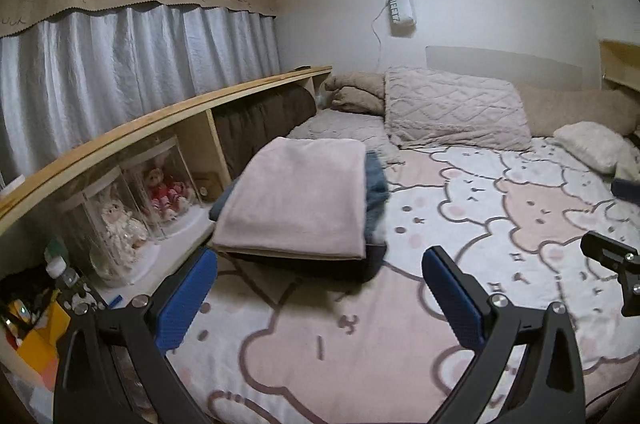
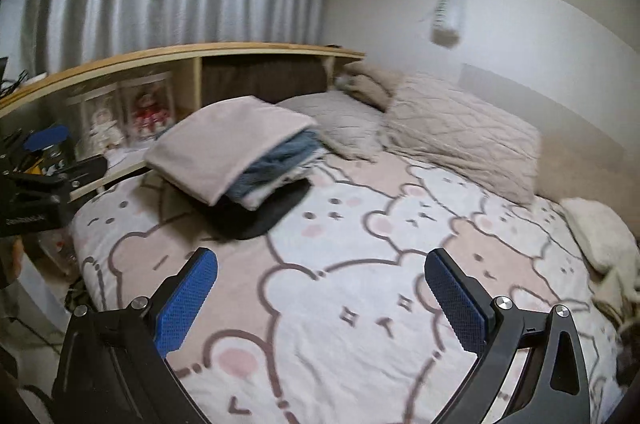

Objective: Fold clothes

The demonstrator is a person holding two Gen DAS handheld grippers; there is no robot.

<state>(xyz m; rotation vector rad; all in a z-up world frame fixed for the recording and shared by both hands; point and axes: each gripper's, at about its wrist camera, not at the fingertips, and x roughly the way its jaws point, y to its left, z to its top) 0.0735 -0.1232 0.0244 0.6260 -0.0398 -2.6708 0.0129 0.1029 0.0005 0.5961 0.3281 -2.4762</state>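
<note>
On the bear-print bedspread [image 1: 460,192] the folded stack [image 1: 296,200] is sitting by the shelf [image 1: 168,112]; left gripper [image 1: 320,288] and right gripper [image 2: 320,288] are gaping empty, so I'm suggesting targeting the crumpled cloth [image 2: 600,236] next.

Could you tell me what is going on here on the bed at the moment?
A person holding a gripper in each hand is folding clothes on a bed. Both the left gripper and the right gripper are wide open and empty, hovering over the bear-print sheet. A stack of folded clothes, with a pink piece on top and blue and dark ones beneath, sits near the shelf. A crumpled white garment lies at the far right, not yet folded.
</note>
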